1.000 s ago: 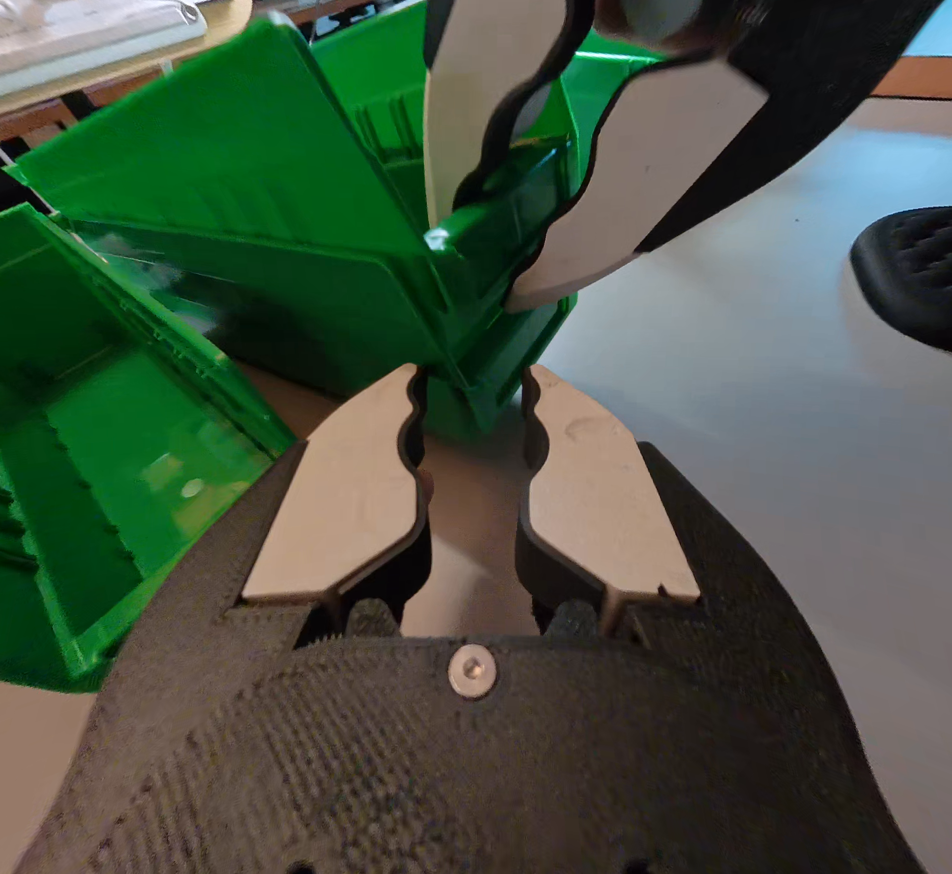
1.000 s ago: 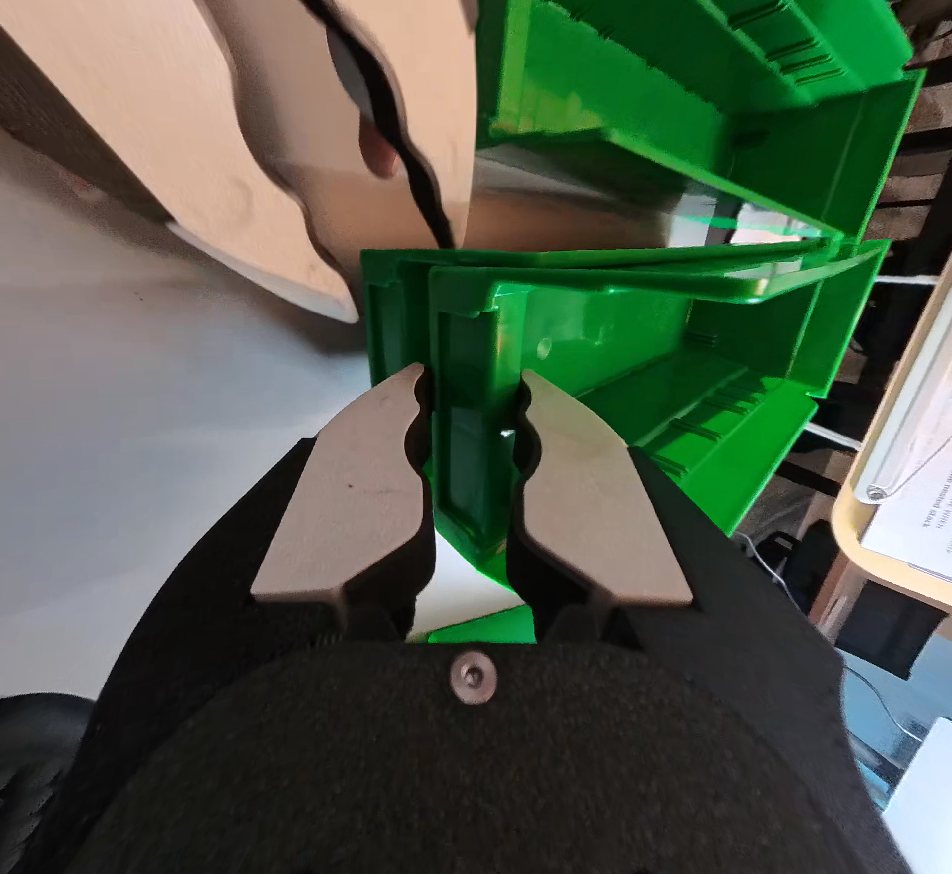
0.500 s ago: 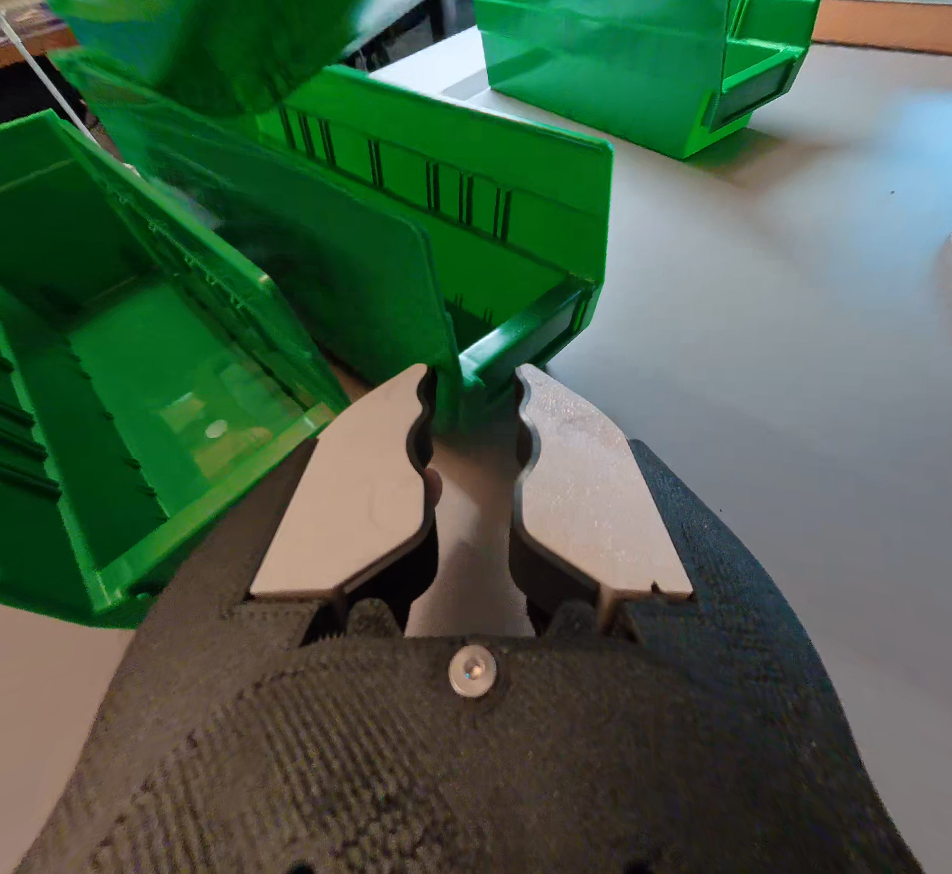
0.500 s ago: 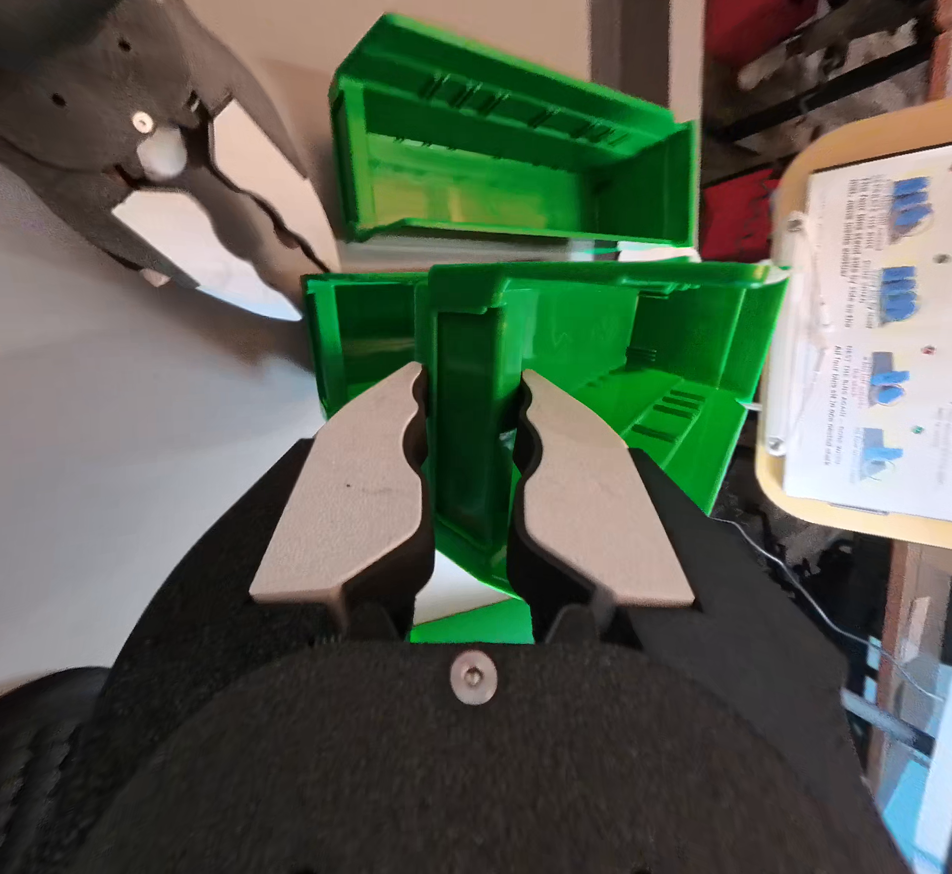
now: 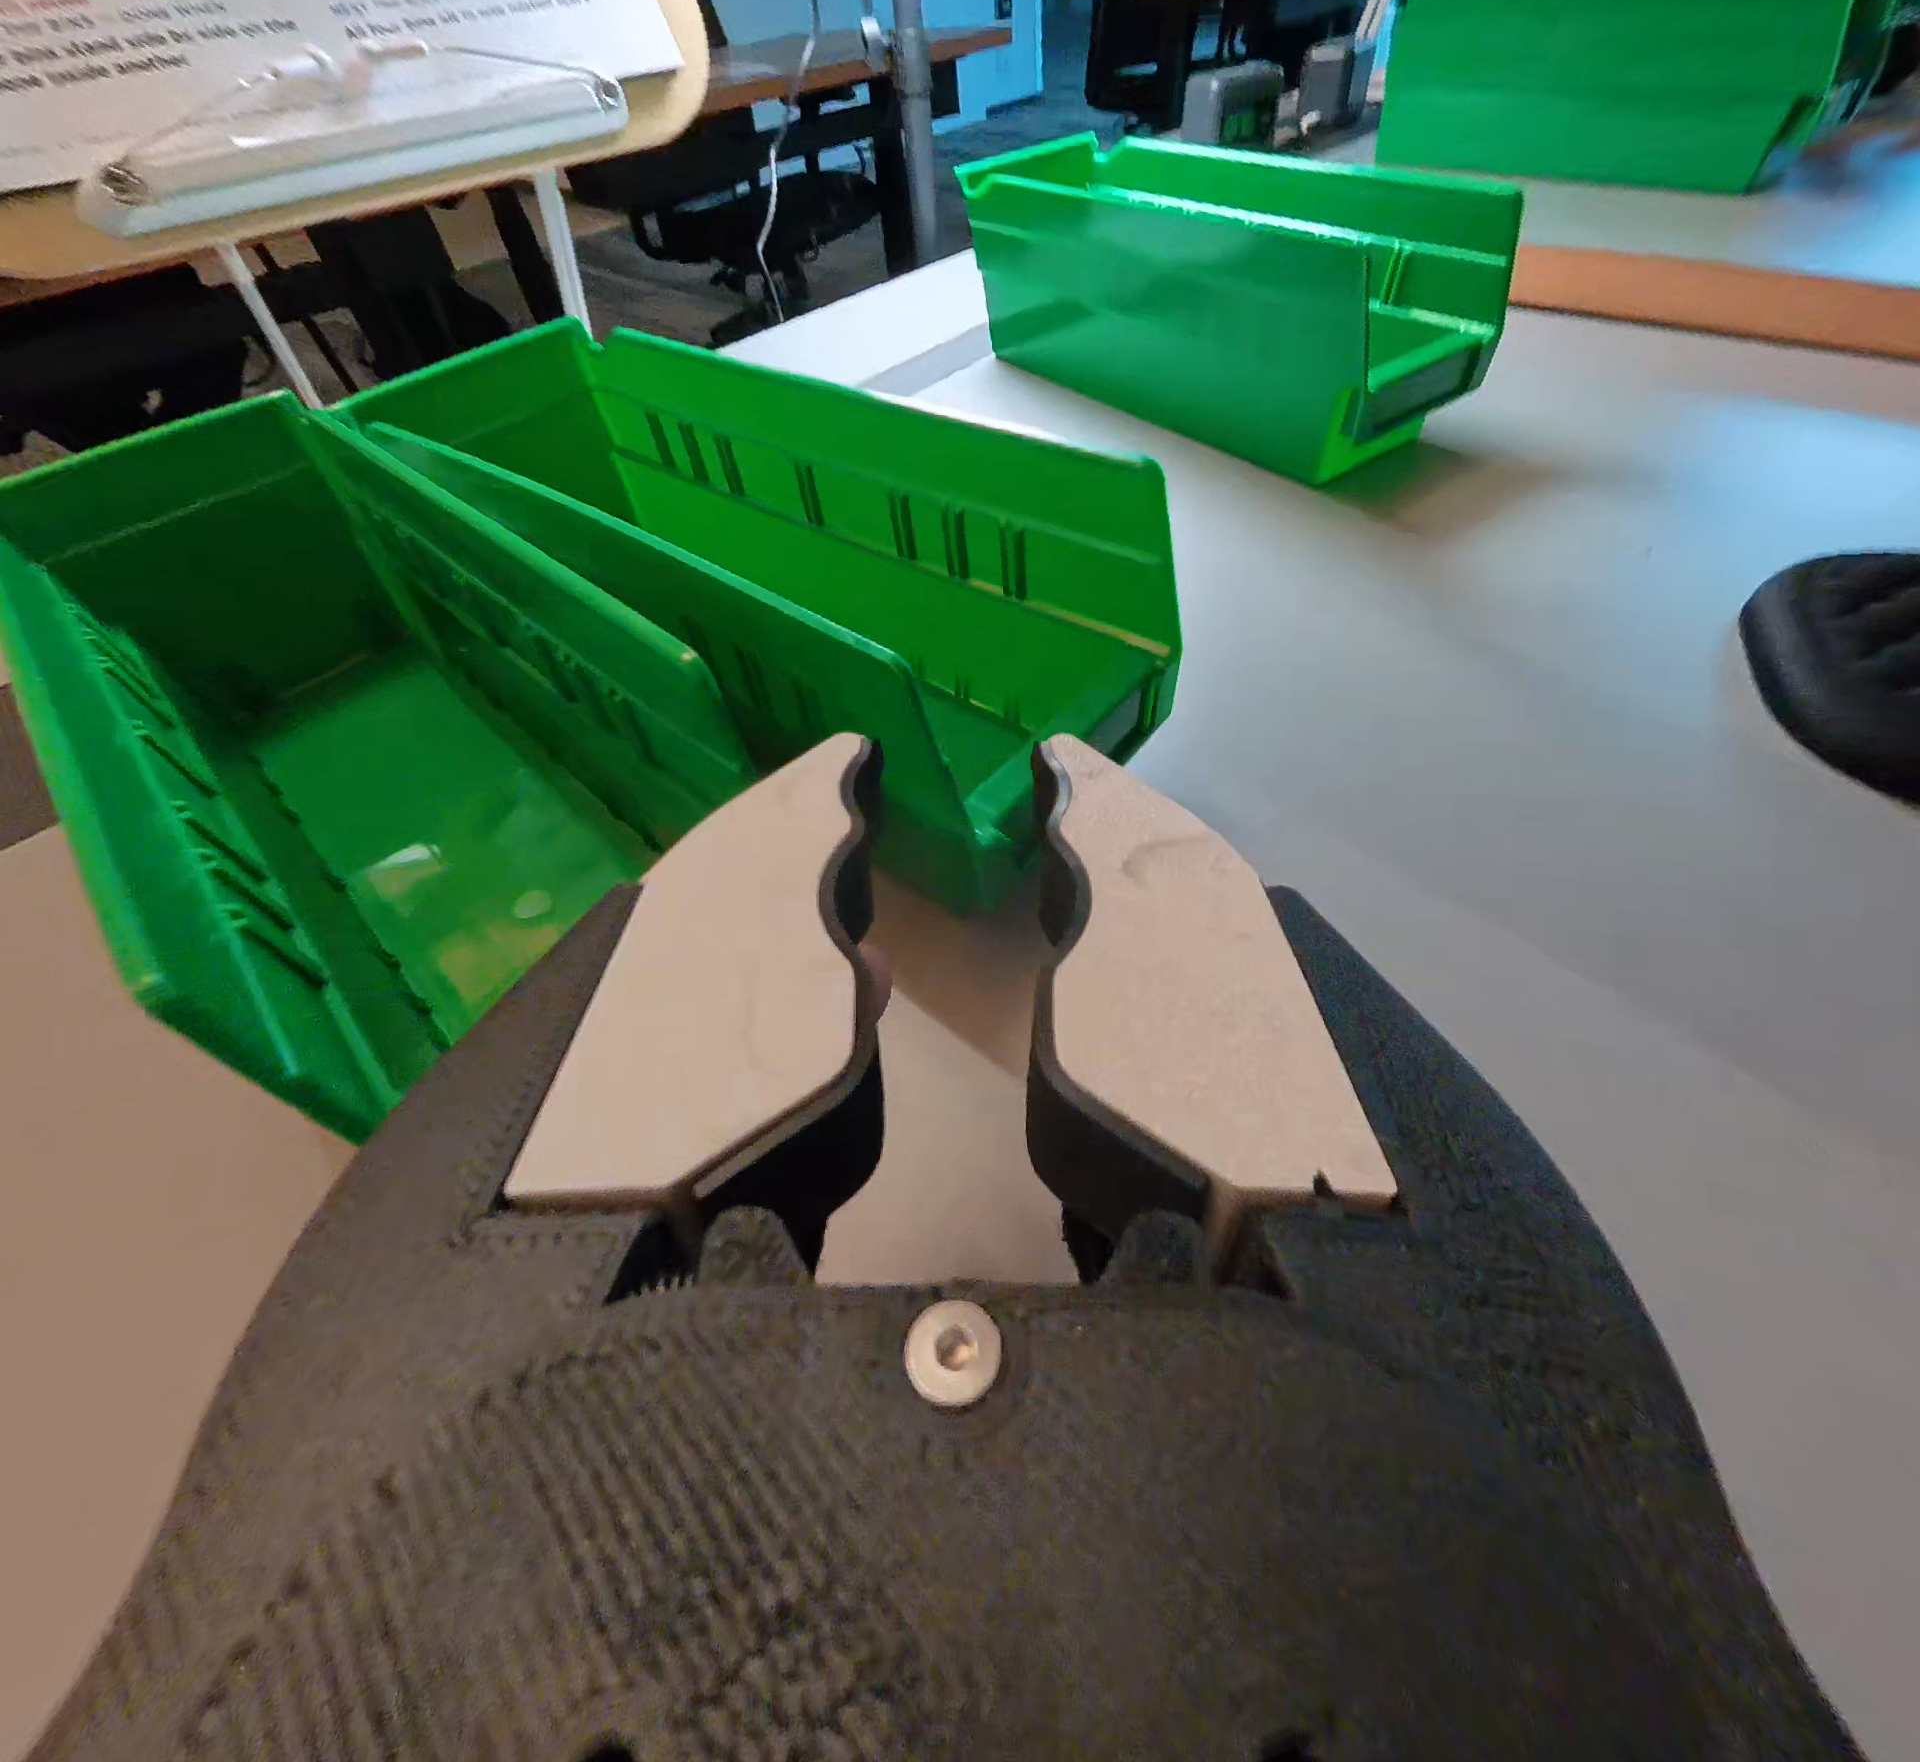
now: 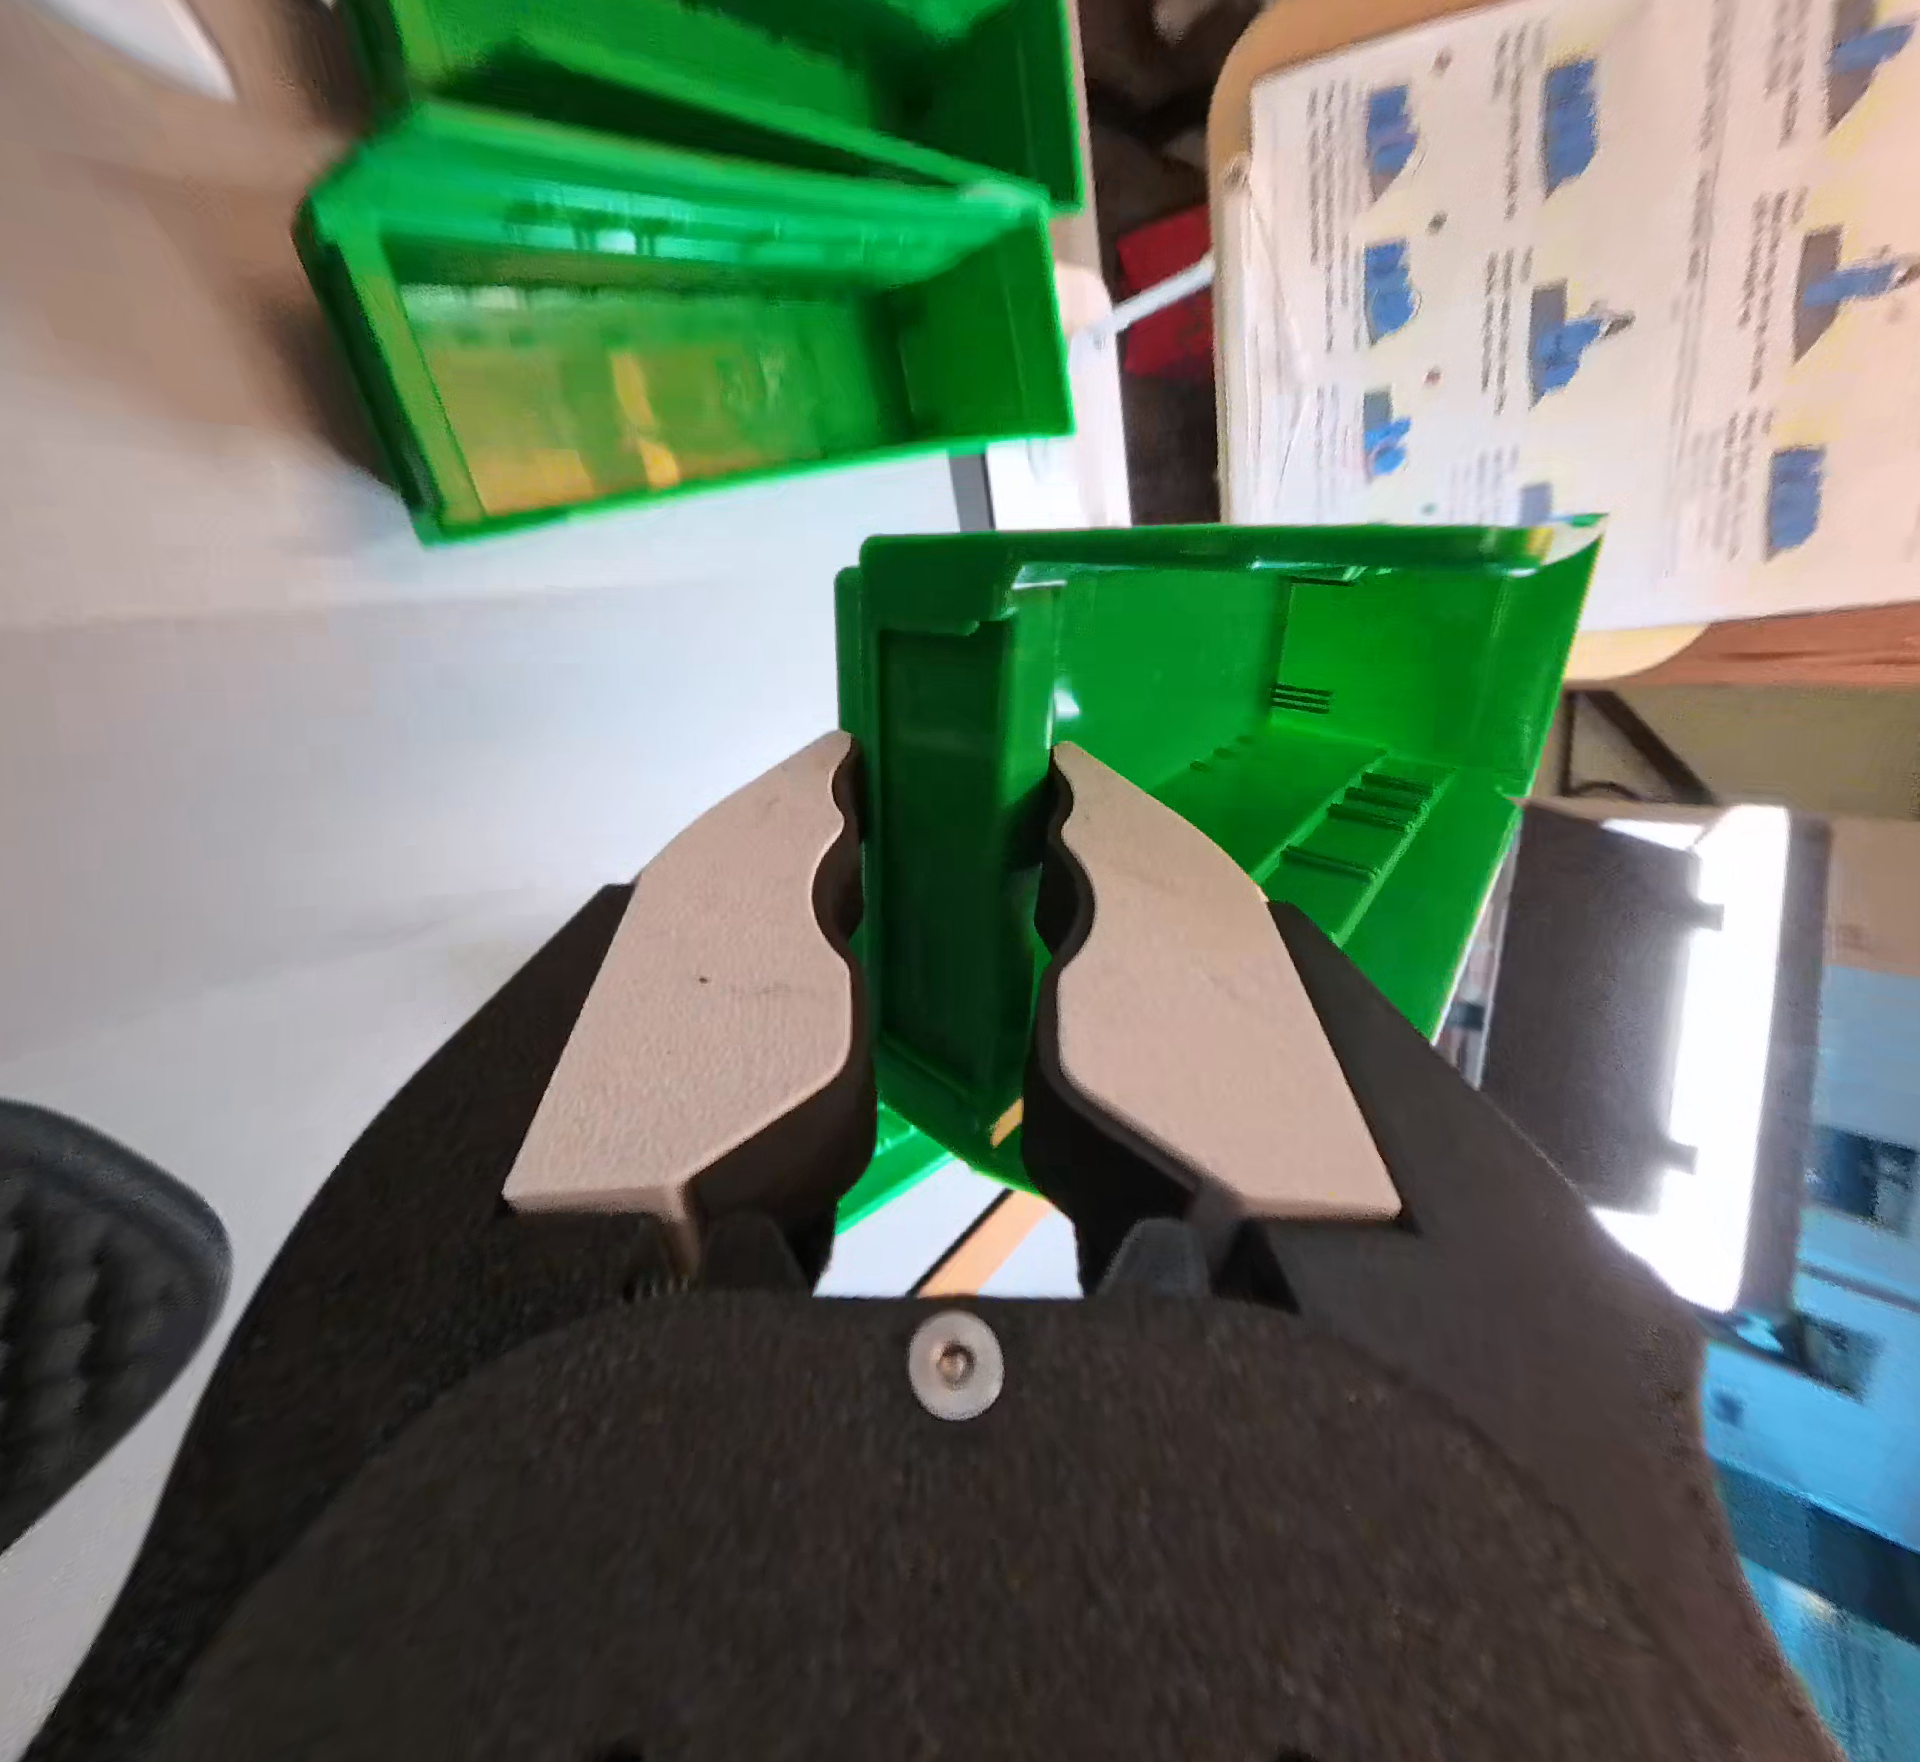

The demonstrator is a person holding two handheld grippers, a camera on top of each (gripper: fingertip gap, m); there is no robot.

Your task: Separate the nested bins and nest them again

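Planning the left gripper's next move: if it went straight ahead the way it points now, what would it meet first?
Probably the low front lip of the nearer green plastic bin standing on the grey table; the open left gripper has its fingertips either side of that corner, apparently just short of it.

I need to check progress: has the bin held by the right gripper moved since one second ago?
Yes. The held bin has lifted away from the two table bins.

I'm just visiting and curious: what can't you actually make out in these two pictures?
- Lifted bin, right wrist view: its underside faces away; the right gripper covers its front lip.
- Nearest bin, left wrist view: its front is hidden behind the left gripper.
- Two far bins, right wrist view: motion-blurred.
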